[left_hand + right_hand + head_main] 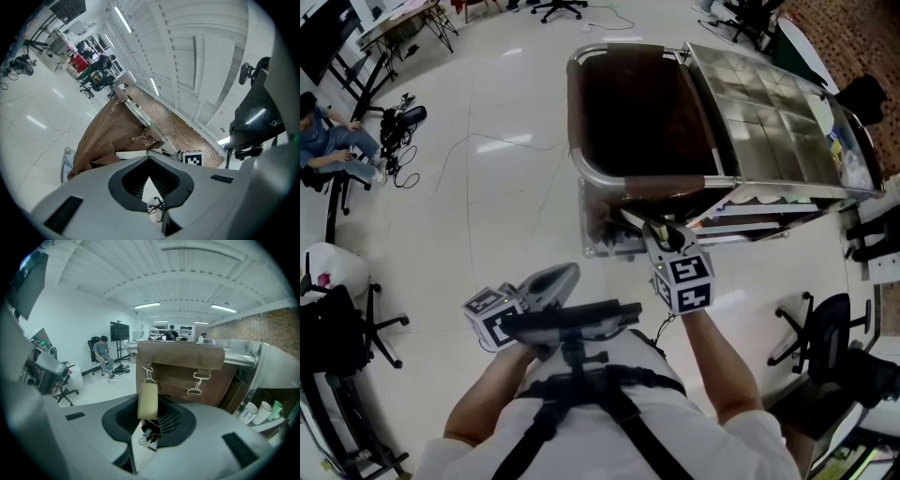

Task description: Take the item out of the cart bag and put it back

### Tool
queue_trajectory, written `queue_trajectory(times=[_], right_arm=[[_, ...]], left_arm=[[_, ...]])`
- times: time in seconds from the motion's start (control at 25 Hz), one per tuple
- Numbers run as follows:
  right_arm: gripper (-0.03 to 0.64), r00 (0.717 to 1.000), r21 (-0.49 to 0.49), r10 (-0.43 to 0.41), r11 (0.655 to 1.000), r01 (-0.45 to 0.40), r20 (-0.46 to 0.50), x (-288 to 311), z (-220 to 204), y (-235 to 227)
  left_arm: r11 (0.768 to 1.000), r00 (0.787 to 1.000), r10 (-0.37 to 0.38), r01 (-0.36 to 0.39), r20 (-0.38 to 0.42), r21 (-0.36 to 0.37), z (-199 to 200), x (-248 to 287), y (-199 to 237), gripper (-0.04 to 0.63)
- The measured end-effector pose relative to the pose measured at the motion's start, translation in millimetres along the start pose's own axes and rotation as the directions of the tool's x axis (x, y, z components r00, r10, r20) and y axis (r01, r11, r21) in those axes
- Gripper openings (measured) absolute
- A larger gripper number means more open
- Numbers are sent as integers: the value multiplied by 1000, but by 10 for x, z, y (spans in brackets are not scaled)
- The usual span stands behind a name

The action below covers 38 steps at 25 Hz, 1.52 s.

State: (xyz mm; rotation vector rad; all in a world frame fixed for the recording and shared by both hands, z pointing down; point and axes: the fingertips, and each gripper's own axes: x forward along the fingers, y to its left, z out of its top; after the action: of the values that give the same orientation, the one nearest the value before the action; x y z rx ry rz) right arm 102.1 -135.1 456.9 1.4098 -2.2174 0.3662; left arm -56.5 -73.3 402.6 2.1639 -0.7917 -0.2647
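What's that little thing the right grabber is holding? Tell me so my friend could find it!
Find the big silver cart with the dark brown bag hanging on it. Just in front of the bag, the right gripper pinches a small tan item standing upright. It is much paler than the bag, has rounded corners, and has a black bit with a metal ring underneath.

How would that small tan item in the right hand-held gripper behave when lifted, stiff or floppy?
Probably stiff: the tan item stands upright from the right hand-held gripper without sagging. Likely light, since a pinch at its lower end carries it. Its smooth rounded sides might slip.
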Motion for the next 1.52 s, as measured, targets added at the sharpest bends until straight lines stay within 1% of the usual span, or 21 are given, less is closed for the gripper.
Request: queue_trajectory(times=[0.48, 0.76, 0.92, 1.12, 1.24, 1.52], right_arm=[[75, 999, 3, 28, 1000, -28, 25, -263, 117, 70], [75, 999, 4, 29, 1000, -30, 33, -396, 163, 100], [75, 999, 8, 23, 1000, -23, 45, -462, 205, 95], [75, 998, 7, 19, 1000, -19, 53, -530, 239, 102], [75, 998, 8, 19, 1000, -20, 57, -570, 259, 111], [75, 998, 9, 24, 1000, -25, 59, -654, 278, 130]], left_arm=[[1000, 1000, -6, 6, 6, 5, 8, 17, -24, 0], [1000, 1000, -16, 16, -6, 6, -5, 22, -64, 0], [1000, 999, -27, 27, -27, 6, -41, 20, -62, 0], [999, 999, -31, 31, -28, 15, -29, 27, -73, 0], [1000, 999, -28, 28, -16, 14, -3, 39, -78, 0], [999, 999, -31, 31, -27, 11, -13, 28, -67, 0]])
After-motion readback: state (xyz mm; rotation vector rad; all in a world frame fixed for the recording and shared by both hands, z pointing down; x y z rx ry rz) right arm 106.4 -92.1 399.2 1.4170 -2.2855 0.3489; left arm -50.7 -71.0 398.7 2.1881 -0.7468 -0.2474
